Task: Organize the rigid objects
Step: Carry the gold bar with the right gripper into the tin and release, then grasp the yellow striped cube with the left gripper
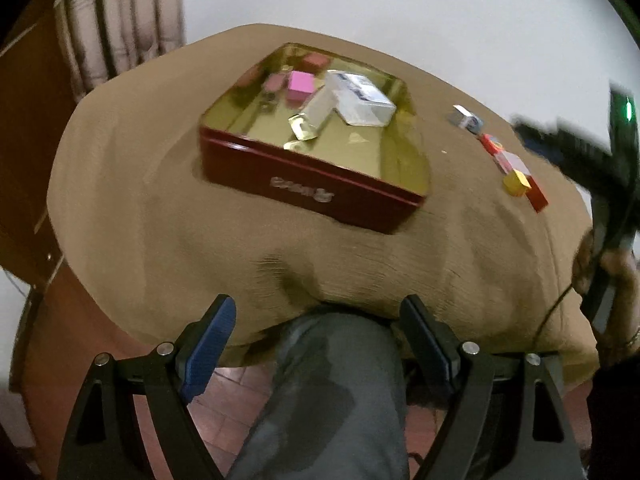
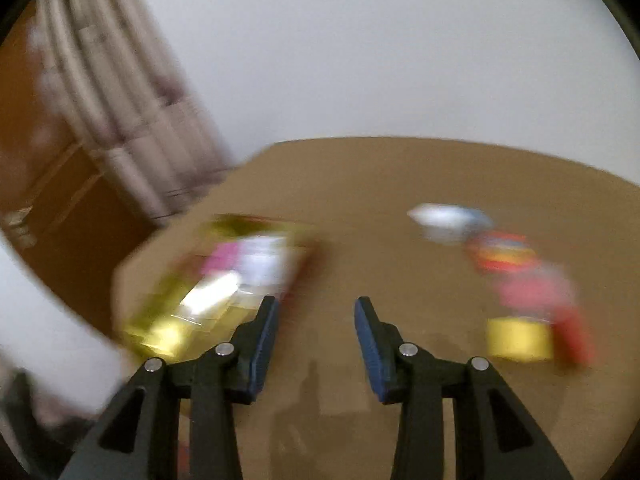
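Observation:
A red tin with a gold inside sits on the brown-clothed table. It holds a pink block, a white box, a small red block and a gold piece. Right of it lie a white-blue box, red pieces and a yellow block. My left gripper is open and empty, held back over the table's near edge. My right gripper is open and empty above the cloth, between the blurred tin and the yellow block.
A person's grey-clad knee is under the table edge below the left gripper. The right gripper's body shows blurred at the right of the left wrist view. A curtain and wooden furniture stand behind the table.

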Motion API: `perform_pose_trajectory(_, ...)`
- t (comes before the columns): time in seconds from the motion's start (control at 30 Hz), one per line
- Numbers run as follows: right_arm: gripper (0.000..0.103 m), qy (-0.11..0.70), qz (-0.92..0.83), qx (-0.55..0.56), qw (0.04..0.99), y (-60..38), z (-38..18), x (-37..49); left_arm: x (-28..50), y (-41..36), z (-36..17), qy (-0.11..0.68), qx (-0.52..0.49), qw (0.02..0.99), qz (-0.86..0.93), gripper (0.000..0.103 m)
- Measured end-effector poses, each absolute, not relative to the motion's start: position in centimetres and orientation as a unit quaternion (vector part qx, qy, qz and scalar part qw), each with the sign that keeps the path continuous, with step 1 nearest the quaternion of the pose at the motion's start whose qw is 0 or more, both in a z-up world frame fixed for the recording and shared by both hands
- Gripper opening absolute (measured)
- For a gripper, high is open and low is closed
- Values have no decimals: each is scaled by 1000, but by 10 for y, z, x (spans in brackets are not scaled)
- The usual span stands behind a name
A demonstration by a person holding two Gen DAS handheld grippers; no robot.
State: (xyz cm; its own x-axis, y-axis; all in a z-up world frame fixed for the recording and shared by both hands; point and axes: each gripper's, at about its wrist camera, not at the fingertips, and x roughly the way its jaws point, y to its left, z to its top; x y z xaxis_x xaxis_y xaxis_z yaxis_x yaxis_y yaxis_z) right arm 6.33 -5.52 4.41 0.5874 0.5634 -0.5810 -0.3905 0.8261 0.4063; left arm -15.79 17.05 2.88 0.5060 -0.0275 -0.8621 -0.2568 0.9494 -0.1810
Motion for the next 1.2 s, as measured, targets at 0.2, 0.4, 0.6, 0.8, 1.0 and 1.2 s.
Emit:
perform_pose_trajectory(0.2, 40, 406, 112, 56, 905, -171, -12, 56, -146, 130, 41, 489, -82, 868, 31, 82)
perform_pose_trajectory(0.4, 40, 410, 45, 56, 909, -225, -43, 54, -106, 84, 56, 487, -60, 871, -12, 83)
perform_pose_trajectory(0.6, 40, 402, 49, 93, 909, -244, -58, 54, -51, 24, 62, 466, -9, 882, -64, 83)
perform_pose_trajectory(0.8, 40, 391, 69, 125, 909, -255, -55, 49, 23, -28, 49, 491, -15, 866, -90, 83)
perform_pose_trajectory(1.0, 40, 368, 92, 155, 912, -261, -51, 43, 79, -57, 32, 523, -36, 849, -68, 83)
perform_pose_trajectory(1.2, 40, 364, 120, 161, 909, -261, -50, 41, 103, -69, 16, 538, -32, 841, -54, 83)
